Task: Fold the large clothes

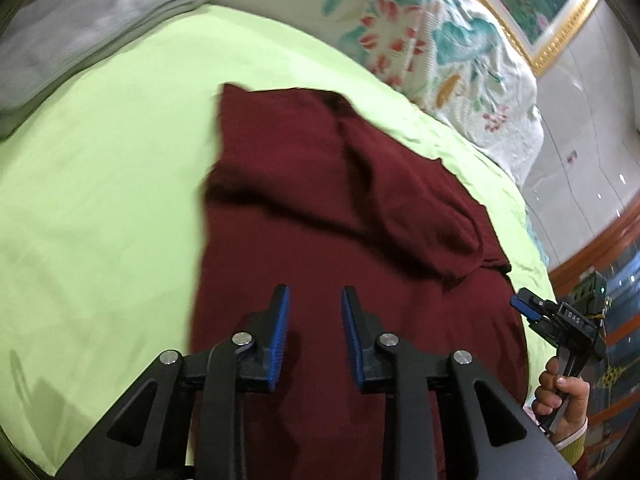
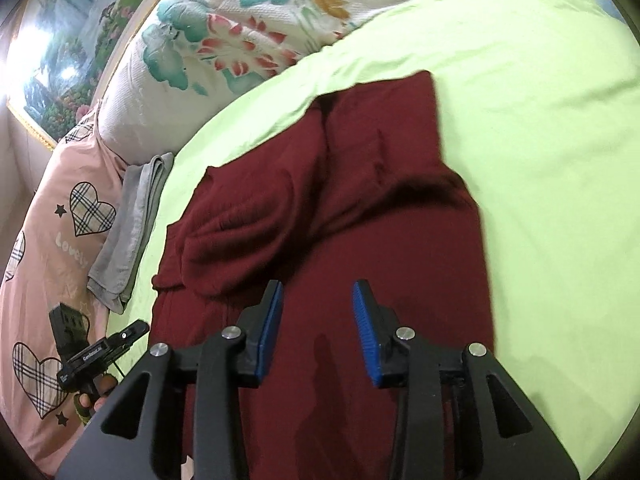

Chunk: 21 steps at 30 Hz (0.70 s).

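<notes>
- Both tools, my left tool (image 1: 314,334) and right tool (image 2: 318,330), hover parted and empty over the maroon garment (image 1: 320,208).
- It lies partly folded on the green bed sheet (image 1: 100,184).
- Soft, light, floppy, I judge; I'd pinch an outer edge or corner.

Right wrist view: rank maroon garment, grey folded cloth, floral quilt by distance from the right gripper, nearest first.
1. maroon garment: directly under and ahead of the right gripper, on the green sheet.
2. grey folded cloth: off to the left, at the sheet's edge.
3. floral quilt: farthest, top of view.
</notes>
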Tool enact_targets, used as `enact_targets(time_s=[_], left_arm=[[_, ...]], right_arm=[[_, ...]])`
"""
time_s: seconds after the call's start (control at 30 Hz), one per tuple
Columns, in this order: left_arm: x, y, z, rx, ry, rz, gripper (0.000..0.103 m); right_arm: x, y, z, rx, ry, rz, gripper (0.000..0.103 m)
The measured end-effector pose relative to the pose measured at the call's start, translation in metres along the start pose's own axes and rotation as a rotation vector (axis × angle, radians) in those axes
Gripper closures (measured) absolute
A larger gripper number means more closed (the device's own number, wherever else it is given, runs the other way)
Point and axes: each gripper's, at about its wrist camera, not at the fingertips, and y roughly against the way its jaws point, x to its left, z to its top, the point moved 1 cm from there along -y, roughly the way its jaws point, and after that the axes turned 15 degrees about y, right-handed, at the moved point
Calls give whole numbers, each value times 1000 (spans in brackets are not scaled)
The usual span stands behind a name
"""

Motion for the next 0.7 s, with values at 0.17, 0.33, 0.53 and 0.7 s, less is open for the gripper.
enact_targets(time_s=[0.17,0.33,0.53,0.7], left_arm=[[40,29,-21,-9,48,38,67],[63,43,-39,8,64,43,59],[78,45,-64,93,50,-39,47],[76,52,-83,143,19,-120,41]], right_arm=[[-8,21,-20,-16,-19,-13,58],[-28,43,-35,-24,-47,-52,54],[-53,60,-57,3,-104,-22,54],[-33,60,-83,78,-40,200,54]])
